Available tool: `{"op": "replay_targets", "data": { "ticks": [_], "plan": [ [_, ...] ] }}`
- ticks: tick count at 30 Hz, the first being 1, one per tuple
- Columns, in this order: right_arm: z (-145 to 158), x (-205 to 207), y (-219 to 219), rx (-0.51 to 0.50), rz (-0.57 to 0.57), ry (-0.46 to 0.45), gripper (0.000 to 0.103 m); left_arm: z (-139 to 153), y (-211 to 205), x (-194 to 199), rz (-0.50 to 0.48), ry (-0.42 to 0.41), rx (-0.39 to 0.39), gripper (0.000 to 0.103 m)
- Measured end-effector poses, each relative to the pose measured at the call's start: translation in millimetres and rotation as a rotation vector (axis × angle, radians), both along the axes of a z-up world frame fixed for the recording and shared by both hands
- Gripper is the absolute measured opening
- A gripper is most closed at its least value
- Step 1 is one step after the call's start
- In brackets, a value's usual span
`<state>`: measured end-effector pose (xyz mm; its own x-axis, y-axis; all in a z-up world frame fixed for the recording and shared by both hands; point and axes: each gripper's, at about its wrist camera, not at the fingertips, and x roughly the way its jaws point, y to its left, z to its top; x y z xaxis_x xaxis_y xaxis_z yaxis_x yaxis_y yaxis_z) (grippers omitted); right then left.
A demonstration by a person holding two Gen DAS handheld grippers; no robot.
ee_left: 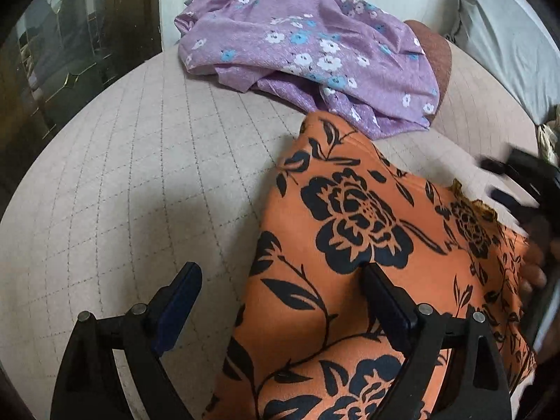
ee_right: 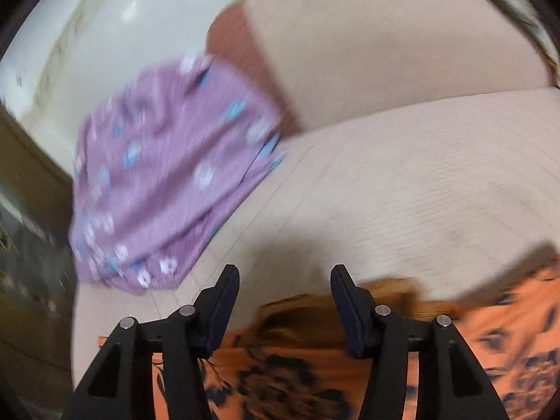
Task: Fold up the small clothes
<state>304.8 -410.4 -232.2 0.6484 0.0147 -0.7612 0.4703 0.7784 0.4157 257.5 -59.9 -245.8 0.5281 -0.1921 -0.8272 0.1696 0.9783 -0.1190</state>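
An orange garment with black flowers point(ee_left: 350, 245) lies on the quilted beige bed cover point(ee_left: 140, 175). My left gripper point(ee_left: 280, 280) is open over its left edge, one finger above the cloth and the other above the cover. My right gripper point(ee_right: 285, 280) is open and empty above the garment's far edge point(ee_right: 315, 367); the right wrist view is blurred. The right gripper also shows in the left wrist view point(ee_left: 518, 182), at the garment's right side. A purple flowered garment point(ee_left: 308, 52) lies crumpled farther back and shows again in the right wrist view point(ee_right: 168, 175).
A brown cushion point(ee_left: 437, 56) lies behind the purple garment. A grey pillow point(ee_left: 507, 35) is at the back right. A dark glass-fronted cabinet point(ee_left: 70, 52) stands past the bed's left edge. A pale wall point(ee_right: 87, 35) rises behind.
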Motion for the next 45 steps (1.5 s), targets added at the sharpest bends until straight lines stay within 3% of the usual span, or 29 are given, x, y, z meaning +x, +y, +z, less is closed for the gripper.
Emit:
{"op": "replay_targets", "data": {
  "ticks": [6, 9, 11, 13, 15, 20, 23, 25, 27, 29, 30, 33, 35, 37, 39, 42, 45],
  "plan": [
    [22, -104, -65, -0.069, -0.088, -0.022, 0.059, 16, -15, -23, -0.009, -0.111, 0.064, 0.093],
    [-7, -143, -97, -0.031, -0.105, 0.098, 0.059, 22, -37, -37, -0.083, -0.182, 0.099, 0.093],
    [-30, -162, -111, -0.003, -0.149, 0.174, 0.057, 11, -50, -38, -0.110, -0.171, 0.189, 0.093],
    [-33, -186, -121, 0.060, -0.197, 0.118, 0.057, -3, -54, -31, -0.109, -0.116, 0.244, 0.094],
    [-23, -206, -117, 0.054, -0.228, 0.106, 0.059, -5, -48, -29, -0.088, -0.100, 0.201, 0.095],
    [1, -238, -77, 0.049, -0.114, 0.028, 0.059, 11, -54, -44, -0.128, -0.166, 0.188, 0.095],
    [16, -247, -47, 0.001, -0.061, -0.031, 0.060, 14, -66, -57, -0.177, -0.178, 0.179, 0.095],
    [15, -243, -33, -0.004, -0.020, -0.040, 0.060, 3, -71, -60, -0.191, -0.138, 0.222, 0.095],
    [-3, -243, -38, 0.035, -0.010, 0.034, 0.061, -15, -76, -57, -0.197, -0.090, 0.267, 0.097],
    [-19, -242, -41, 0.002, -0.019, 0.081, 0.060, -18, -76, -56, -0.182, -0.108, 0.269, 0.103],
    [-16, -241, -39, -0.047, -0.025, 0.083, 0.060, -18, -76, -55, -0.175, -0.112, 0.270, 0.103],
    [-9, -236, -37, -0.074, -0.017, 0.124, 0.059, -19, -72, -53, -0.173, -0.085, 0.236, 0.103],
    [10, -237, -31, -0.179, -0.085, 0.094, 0.059, -20, -74, -50, -0.173, -0.080, 0.225, 0.103],
    [38, -244, -25, -0.339, -0.135, -0.008, 0.060, -20, -76, -50, -0.175, -0.084, 0.227, 0.103],
    [53, -244, -20, -0.385, -0.124, -0.084, 0.060, -21, -78, -49, -0.176, -0.088, 0.230, 0.103],
    [49, -234, -12, -0.265, -0.014, -0.124, 0.060, -21, -78, -50, -0.180, -0.095, 0.231, 0.103],
    [23, -216, -6, -0.169, 0.066, -0.019, 0.060, -21, -77, -50, -0.188, -0.102, 0.230, 0.103]
  ]
}}
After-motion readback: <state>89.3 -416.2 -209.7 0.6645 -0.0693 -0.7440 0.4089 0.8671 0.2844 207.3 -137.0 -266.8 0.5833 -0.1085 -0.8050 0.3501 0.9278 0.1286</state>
